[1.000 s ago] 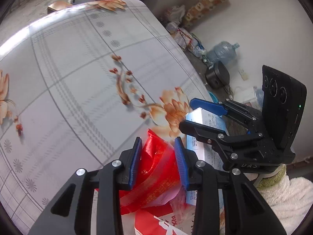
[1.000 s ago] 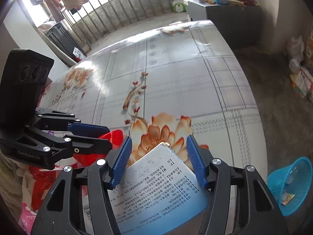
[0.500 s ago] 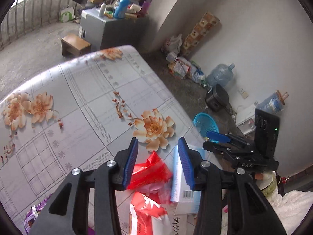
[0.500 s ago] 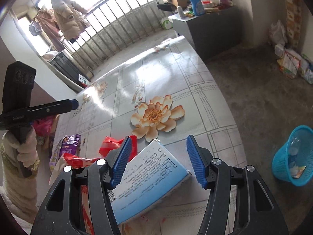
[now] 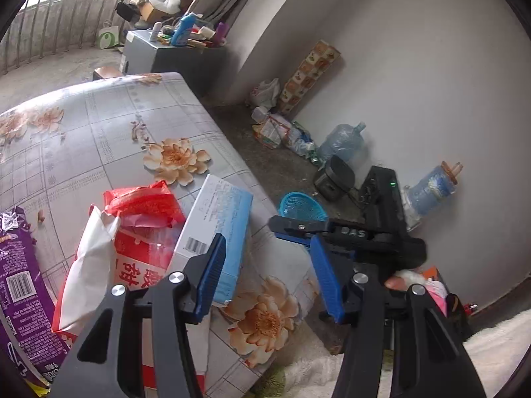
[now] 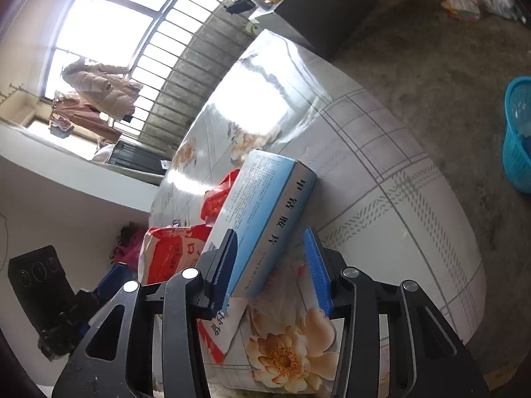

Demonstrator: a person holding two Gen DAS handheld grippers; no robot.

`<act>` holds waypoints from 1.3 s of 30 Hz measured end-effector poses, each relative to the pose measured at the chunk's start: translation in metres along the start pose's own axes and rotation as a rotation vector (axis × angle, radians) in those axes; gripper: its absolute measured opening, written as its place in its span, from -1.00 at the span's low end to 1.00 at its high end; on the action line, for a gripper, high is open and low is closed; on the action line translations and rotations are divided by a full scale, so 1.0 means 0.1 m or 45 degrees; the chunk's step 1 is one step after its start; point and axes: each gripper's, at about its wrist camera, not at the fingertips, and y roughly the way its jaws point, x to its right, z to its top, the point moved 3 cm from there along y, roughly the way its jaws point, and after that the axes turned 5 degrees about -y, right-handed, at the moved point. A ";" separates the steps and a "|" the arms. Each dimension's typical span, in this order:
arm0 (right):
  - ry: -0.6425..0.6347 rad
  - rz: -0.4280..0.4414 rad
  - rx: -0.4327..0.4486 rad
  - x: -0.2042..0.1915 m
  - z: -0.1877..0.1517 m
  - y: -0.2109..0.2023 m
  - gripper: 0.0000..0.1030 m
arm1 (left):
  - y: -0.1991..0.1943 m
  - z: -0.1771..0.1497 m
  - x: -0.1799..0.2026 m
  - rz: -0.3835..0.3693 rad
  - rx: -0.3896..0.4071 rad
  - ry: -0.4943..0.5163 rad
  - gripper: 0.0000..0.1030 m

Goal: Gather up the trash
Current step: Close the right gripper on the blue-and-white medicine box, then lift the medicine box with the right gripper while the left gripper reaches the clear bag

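Observation:
A blue and white carton box lies on the flowered table, leaning on a red and white bag and a crumpled red wrapper. A purple packet lies at the table's left. My left gripper is open and empty, above the table's near corner to the right of the box. My right gripper is open; the box reaches between its fingers without being clamped. The blue basket stands on the floor beyond the table edge and also shows in the right wrist view.
A grey cabinet with bottles stands beyond the table. Bags, a large water bottle and a black device line the wall. White fuzzy fabric is at the lower right. A barred window with hanging clothes is behind.
Both grippers have pulled back and up from the table. The left gripper let go of the red wrapper and swung right, off the trash pile. The right gripper tilted; the box stays on the table.

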 end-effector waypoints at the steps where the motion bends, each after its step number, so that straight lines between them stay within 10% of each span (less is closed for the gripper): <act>1: 0.035 0.030 -0.004 0.03 -0.01 -0.02 -0.25 | 0.09 -0.04 -0.05 0.074 -0.005 0.010 0.00; 14: 0.241 0.272 -0.090 0.06 0.03 0.14 -0.17 | 0.68 -0.16 -0.44 0.236 -0.083 -0.047 0.33; 20: 0.262 0.276 -0.101 0.10 0.05 0.16 -0.05 | 0.72 -0.23 -0.43 -0.019 -0.162 -0.141 0.34; 25: 0.218 0.195 -0.071 0.14 0.07 0.07 0.04 | 0.66 -0.31 -0.17 -0.255 -0.199 -0.074 0.34; 39: -0.357 -0.314 -0.116 -0.52 0.03 0.31 0.52 | 0.43 -0.49 -0.37 0.008 -0.212 0.010 0.34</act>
